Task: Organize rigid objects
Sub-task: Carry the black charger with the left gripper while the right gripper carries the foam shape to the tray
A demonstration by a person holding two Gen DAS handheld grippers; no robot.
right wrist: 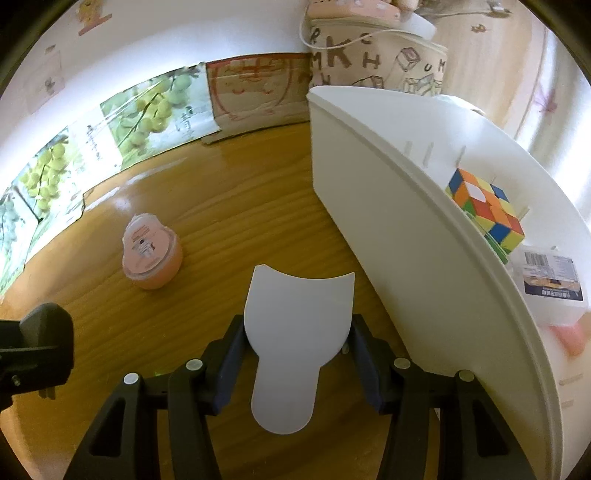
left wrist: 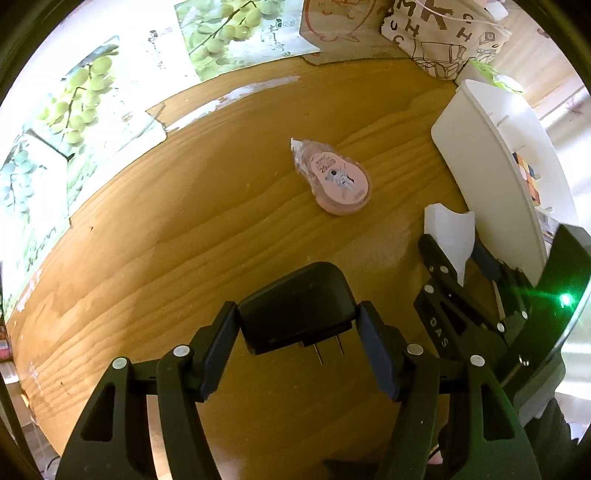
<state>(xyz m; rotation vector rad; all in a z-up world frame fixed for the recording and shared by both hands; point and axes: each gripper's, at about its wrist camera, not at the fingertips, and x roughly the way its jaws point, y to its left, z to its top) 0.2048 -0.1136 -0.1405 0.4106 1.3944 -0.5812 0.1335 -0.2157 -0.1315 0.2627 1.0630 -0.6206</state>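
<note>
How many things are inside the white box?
3 that show: a colourful puzzle cube, a clear labelled packet beside it, nearer the camera, and something pink nearest of all, blurred. The white box wall may hide more.

the left gripper point(left wrist: 297, 332) clamps a black plug adapter point(left wrist: 295, 306) above the wooden table point(left wrist: 166, 240); a pink correction tape point(left wrist: 338, 182) lies ahead, near the white bin point(left wrist: 491, 177).

Home setting, likely kid's or hobby desk. Wood-grain surface point(left wrist: 166, 229) against white wall, grape-print cardboard boxes point(right wrist: 147, 107) lined along back, letter-print fabric bag point(right wrist: 373, 62), cartoon stickers on wall point(right wrist: 92, 14), white storage bin point(right wrist: 406, 206) holding Rubik's cube point(right wrist: 487, 206), pink correction tape point(left wrist: 338, 181).
</note>
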